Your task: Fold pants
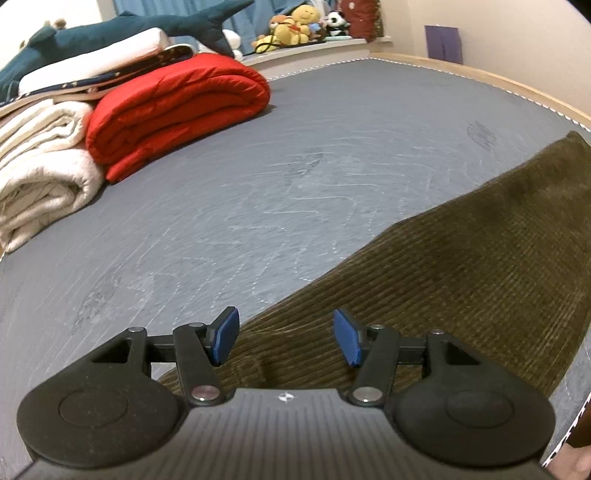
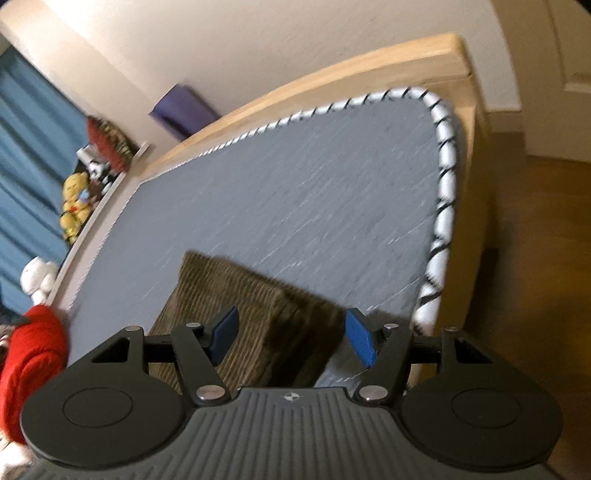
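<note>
Olive-brown corduroy pants (image 1: 461,258) lie flat on a grey mattress (image 1: 258,177), running from near my left gripper toward the right edge of the left wrist view. My left gripper (image 1: 286,338) is open and empty, hovering over the near end of the pants. In the right wrist view the pants (image 2: 229,295) lie folded over, with a thick edge under my right gripper (image 2: 291,338), which is open and empty just above them, near the mattress's corner.
A folded red blanket (image 1: 177,107), cream towels (image 1: 40,166) and a blue plush shark (image 1: 122,29) are stacked at the far left. Stuffed toys (image 1: 299,26) sit on a shelf. The mattress's piped edge (image 2: 441,206) and wooden bed frame (image 2: 469,122) border the floor (image 2: 535,258).
</note>
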A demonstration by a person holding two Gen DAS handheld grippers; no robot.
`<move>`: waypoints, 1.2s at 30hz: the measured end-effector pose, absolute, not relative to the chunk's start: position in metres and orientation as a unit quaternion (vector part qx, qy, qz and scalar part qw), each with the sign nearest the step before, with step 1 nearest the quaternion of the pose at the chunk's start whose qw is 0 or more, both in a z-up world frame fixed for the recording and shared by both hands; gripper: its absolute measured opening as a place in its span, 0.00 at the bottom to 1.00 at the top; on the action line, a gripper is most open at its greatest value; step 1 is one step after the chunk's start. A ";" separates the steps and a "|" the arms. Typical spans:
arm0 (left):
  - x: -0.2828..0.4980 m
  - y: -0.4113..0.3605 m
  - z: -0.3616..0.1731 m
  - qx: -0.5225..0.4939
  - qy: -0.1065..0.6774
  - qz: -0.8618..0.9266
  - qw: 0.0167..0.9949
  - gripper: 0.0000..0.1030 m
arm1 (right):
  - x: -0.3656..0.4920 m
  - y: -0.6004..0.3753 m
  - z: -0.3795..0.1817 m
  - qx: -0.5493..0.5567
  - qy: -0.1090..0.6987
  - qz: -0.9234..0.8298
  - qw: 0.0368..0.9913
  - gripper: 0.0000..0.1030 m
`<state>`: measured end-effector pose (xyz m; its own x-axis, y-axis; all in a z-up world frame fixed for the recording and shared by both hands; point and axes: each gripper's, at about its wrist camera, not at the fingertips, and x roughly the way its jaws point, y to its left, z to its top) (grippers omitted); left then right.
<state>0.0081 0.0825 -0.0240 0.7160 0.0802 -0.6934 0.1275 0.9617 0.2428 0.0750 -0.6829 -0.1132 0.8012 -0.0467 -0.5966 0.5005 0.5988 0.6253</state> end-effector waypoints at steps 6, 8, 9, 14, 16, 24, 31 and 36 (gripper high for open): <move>0.010 0.081 -0.026 0.141 0.375 -0.012 0.916 0.62 | 0.084 -0.676 -0.121 0.417 0.294 -0.160 0.845 0.65; 0.010 0.080 -0.027 0.142 0.376 -0.011 0.916 0.62 | 0.086 -0.675 -0.122 0.426 0.287 -0.164 0.842 0.66; 0.010 0.080 -0.026 0.143 0.375 -0.011 0.916 0.62 | 0.087 -0.676 -0.123 0.427 0.284 -0.167 0.842 0.66; 0.008 0.081 -0.024 0.142 0.372 -0.012 0.917 0.62 | 0.093 -0.665 -0.123 0.380 0.287 -0.203 0.855 0.34; 0.007 0.083 -0.022 0.139 0.368 -0.010 0.919 0.62 | 0.090 -0.665 -0.120 0.397 0.271 -0.210 0.851 0.28; 0.004 0.088 -0.018 0.136 0.363 -0.008 0.922 0.62 | 0.098 -0.512 0.000 0.084 0.160 -0.135 0.974 0.25; 0.007 0.086 -0.021 0.137 0.367 -0.008 0.920 0.62 | -0.009 -0.254 0.033 -0.215 0.036 0.187 0.958 0.26; 0.006 0.085 -0.023 0.118 0.381 -0.026 0.916 0.62 | -0.065 -0.134 -0.057 -0.327 0.173 0.405 0.836 0.29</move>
